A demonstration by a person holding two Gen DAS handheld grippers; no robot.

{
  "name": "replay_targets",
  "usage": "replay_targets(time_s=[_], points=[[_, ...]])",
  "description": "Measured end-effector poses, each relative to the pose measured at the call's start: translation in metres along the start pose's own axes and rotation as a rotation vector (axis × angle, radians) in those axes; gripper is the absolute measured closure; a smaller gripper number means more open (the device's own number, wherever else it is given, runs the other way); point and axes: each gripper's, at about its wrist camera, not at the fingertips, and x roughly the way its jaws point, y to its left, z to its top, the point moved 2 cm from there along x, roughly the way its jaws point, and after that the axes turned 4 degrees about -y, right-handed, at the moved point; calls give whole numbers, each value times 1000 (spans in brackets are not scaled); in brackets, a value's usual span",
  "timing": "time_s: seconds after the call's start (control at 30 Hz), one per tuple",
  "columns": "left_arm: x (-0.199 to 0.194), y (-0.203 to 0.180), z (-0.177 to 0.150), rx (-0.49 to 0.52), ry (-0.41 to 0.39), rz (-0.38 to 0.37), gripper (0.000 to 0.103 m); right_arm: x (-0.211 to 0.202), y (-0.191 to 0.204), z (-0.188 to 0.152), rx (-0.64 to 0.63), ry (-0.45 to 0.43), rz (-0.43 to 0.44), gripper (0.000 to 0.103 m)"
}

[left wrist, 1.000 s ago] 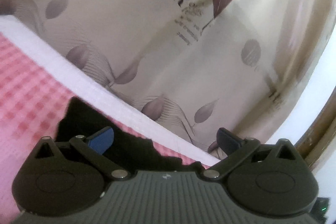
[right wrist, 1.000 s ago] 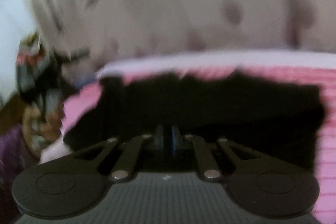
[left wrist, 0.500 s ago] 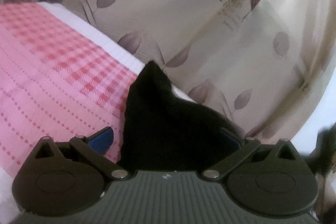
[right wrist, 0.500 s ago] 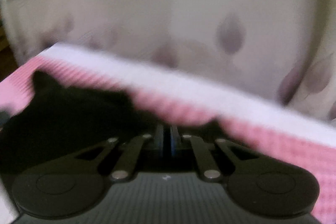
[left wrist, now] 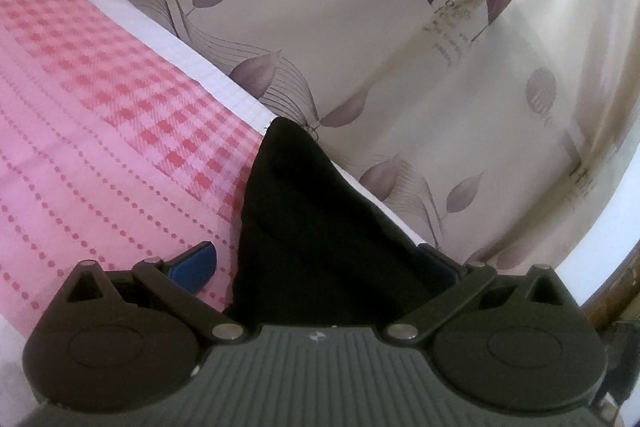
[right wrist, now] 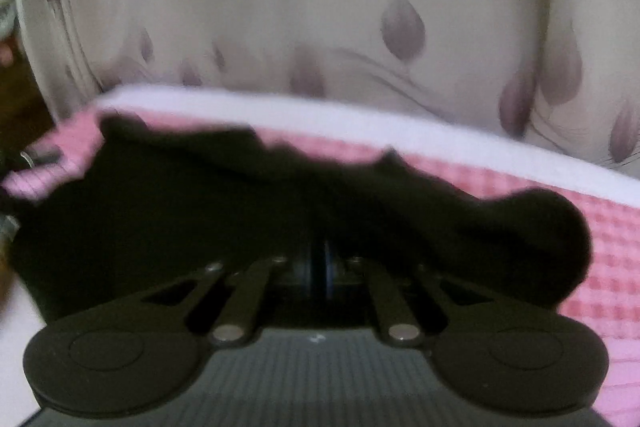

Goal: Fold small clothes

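Note:
A black garment (left wrist: 304, 227) lies on a pink checked sheet (left wrist: 100, 115), one pointed corner reaching the sheet's white border. My left gripper (left wrist: 316, 263) is open, its blue pads (left wrist: 196, 263) wide apart; the garment fills the gap and partly covers the right pad, and no pad presses it. In the blurred right wrist view the same black garment (right wrist: 200, 211) is bunched into folds across the sheet (right wrist: 600, 247). My right gripper (right wrist: 320, 259) is shut, fingers together with the dark cloth gathered at their tips.
A beige leaf-patterned fabric surface (left wrist: 400, 47) rises right behind the sheet's white border (left wrist: 224, 83). A dark wooden edge (left wrist: 612, 291) shows at the far right. Open pink sheet stretches to the left of the garment.
The left view dipped toward the sheet, bringing the garment's pointed corner up between its open fingers, then held still. The right gripper stayed shut as it swung, and the garment changed shape before it.

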Motion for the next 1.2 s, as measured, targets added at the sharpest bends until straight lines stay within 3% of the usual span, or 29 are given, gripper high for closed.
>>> replay_targets(time_s=[0.07, 0.13, 0.23, 0.3, 0.33, 0.4, 0.47, 0.53, 0.7, 0.8, 0.93, 0.97, 1.0, 1.07, 1.2], points=[[0, -1, -1, 8, 4, 5, 0, 8, -20, 12, 49, -8, -23, 97], [1, -1, -1, 16, 4, 12, 0, 17, -44, 28, 108, -29, -134, 97], [0, 0, 0, 10, -2, 22, 0, 16, -87, 49, 303, -107, -237, 96], [0, 0, 0, 9, -5, 28, 0, 2, -86, 51, 344, -167, -239, 94], [0, 0, 1, 8, -7, 31, 0, -9, -76, 52, 343, -224, -193, 94], [-2, 2, 3, -3, -15, 38, 0, -21, -45, 51, 288, -258, -55, 94], [-5, 5, 6, -27, -30, 49, 0, -13, -2, 54, 200, -194, 161, 94], [-8, 8, 8, -49, -47, 69, 0, 3, 45, 54, 106, -119, 296, 94], [-9, 9, 9, -37, -46, 94, 0, 64, 135, 52, -80, 56, 433, 94], [-7, 8, 7, -12, -40, 100, 0, 94, 159, 57, -145, 70, 307, 97], [-5, 8, 6, 2, -36, 105, 0, 121, 106, 83, 140, 23, 30, 96], [-5, 7, 6, 6, -36, 106, 0, 119, 92, 84, 198, 2, -4, 96], [-5, 7, 5, 8, -35, 106, 0, 108, 75, 83, 288, -39, 1, 95], [-4, 7, 5, 8, -33, 105, 0, 72, 52, 74, 409, -133, 104, 95], [-4, 7, 5, 15, -24, 96, 0, -14, 40, 38, 362, -225, 113, 94]])
